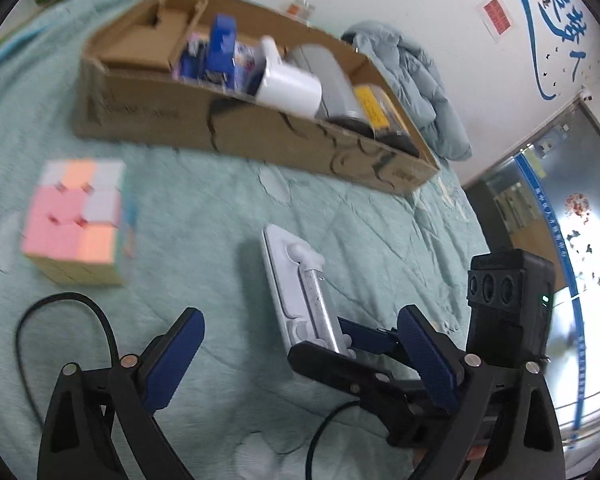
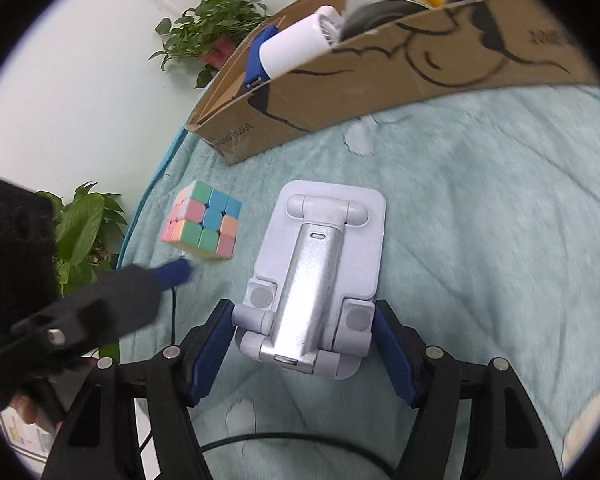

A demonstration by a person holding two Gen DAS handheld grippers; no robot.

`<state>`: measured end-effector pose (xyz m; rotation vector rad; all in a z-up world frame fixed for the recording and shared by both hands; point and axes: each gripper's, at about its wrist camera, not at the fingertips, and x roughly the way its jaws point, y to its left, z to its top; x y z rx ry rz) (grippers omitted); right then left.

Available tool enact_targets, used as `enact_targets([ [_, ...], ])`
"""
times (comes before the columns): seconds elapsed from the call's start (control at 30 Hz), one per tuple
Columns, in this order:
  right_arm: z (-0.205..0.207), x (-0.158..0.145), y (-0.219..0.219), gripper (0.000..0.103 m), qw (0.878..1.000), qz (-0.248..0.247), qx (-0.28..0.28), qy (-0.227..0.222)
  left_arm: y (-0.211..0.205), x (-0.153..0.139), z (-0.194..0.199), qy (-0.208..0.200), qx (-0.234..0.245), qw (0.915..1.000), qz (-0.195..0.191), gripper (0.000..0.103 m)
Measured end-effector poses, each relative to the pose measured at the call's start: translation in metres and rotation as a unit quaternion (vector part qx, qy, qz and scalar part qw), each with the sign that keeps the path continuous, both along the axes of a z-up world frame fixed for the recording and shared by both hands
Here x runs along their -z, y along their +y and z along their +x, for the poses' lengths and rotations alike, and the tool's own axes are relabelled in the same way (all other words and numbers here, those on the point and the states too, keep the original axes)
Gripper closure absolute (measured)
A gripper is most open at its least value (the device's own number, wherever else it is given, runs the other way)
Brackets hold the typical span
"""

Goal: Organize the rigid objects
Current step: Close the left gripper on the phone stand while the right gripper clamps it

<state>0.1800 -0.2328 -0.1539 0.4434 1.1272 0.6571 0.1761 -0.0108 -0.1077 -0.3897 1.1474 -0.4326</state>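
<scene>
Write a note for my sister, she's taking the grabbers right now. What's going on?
Right gripper: open, fingers on either side of the white phone stand, not yet closed on it.
Left gripper: open, holding nothing, near the puzzle cube.
Stand and cube both lie on the green blanket.
Done: several things already in the cardboard box.
Left: put the stand and the cube in the box.

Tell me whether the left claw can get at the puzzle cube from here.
Probably yes. The left claw is open, and only bare blanket lies between it and the puzzle cube; the phone stand sits aside.
</scene>
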Motion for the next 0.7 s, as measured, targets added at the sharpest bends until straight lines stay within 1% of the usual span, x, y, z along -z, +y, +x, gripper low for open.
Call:
enact_targets([
  [0.07, -0.005, 0.001, -0.002, 0.034, 1.0, 0.002, 0.001, 0.002, -0.007, 0.016, 0.005, 0.032, 0.004, 0.9994, -0.01, 0.02],
  [0.17, -0.011, -0.002, -0.003, 0.034, 1.0, -0.003, -0.003, -0.003, -0.014, 0.031, 0.007, 0.054, 0.002, 0.9986, -0.004, 0.028],
  [0.23, -0.015, -0.003, 0.0, 0.034, 1.0, -0.014, -0.008, -0.008, -0.018, 0.034, 0.006, 0.049, 0.002, 0.9988, 0.005, 0.034],
  [0.27, -0.019, -0.004, -0.001, 0.034, 1.0, -0.022, -0.011, -0.012, -0.02, 0.034, 0.006, 0.05, 0.005, 0.9987, 0.004, 0.043],
  [0.3, -0.02, -0.005, 0.0, 0.034, 0.999, -0.027, -0.012, -0.014, -0.021, 0.035, 0.006, 0.053, 0.007, 0.9986, -0.003, 0.048],
  [0.37, -0.021, -0.006, 0.003, 0.034, 0.999, -0.041, -0.018, -0.021, -0.021, 0.038, 0.007, 0.056, 0.004, 0.9983, -0.014, 0.052],
  [0.47, -0.02, -0.007, 0.01, 0.034, 0.997, -0.062, -0.025, -0.03, -0.023, 0.036, 0.006, 0.053, 0.008, 0.9983, -0.024, 0.065],
  [0.57, -0.02, -0.008, 0.015, 0.034, 0.996, -0.073, -0.029, -0.034, -0.022, 0.031, 0.004, 0.047, 0.007, 0.9988, -0.015, 0.066],
  [0.7, -0.019, -0.011, 0.016, 0.034, 0.996, -0.07, -0.026, -0.038, -0.017, 0.022, 0.003, 0.038, 0.002, 0.9991, -0.02, 0.067],
])
